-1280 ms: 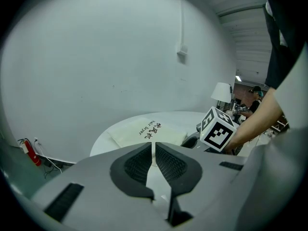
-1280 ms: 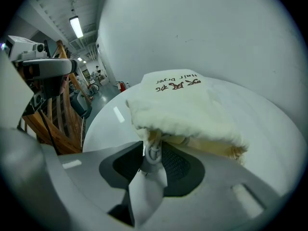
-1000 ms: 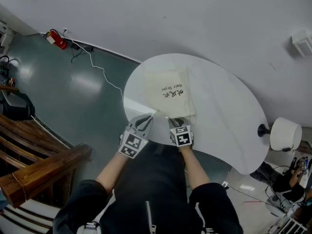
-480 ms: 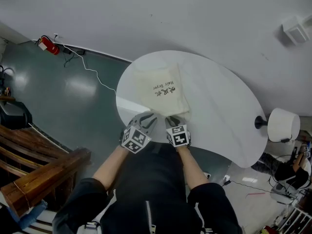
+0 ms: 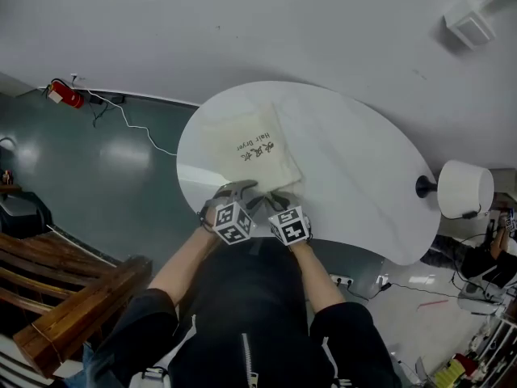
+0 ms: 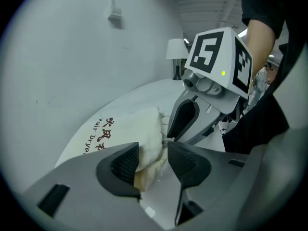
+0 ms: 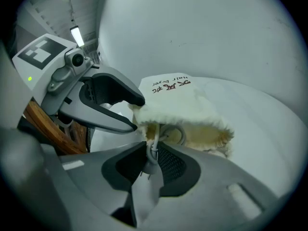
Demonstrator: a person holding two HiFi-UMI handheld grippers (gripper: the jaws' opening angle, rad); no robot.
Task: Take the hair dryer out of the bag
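Grey-green floor (image 5: 105,168) surrounds a white rounded table (image 5: 363,184) set against a pale wall, as the head view shows, with a red fire extinguisher (image 5: 60,94) by the skirting and a white lamp (image 5: 462,188) just off the table's right end. A cream cloth bag (image 5: 250,148) printed "Hair Dryer" lies flat on the table's near-left part, its mouth towards the person. Both tools meet at that mouth: the left gripper (image 5: 239,191) at its left corner, the right gripper (image 5: 277,202) just beside it at the middle of the opening.

From the left gripper view, the left jaws stand wide apart, having just been opening. The bag's fleecy rim lies in the gap between them, and the pads do not pinch it. The right gripper shows close behind, its tips at the same edge of the bag.

From the right gripper view, the right jaws have just been closing and are nearly together, clamped on a thin white cord (image 7: 153,150) that hangs out of the bag's mouth. That mouth gapes a little, showing a yellowish lining and a grey loop (image 7: 175,134) inside. The hair dryer itself is hidden within the bag. The left gripper's open jaws reach in from the left at the rim.
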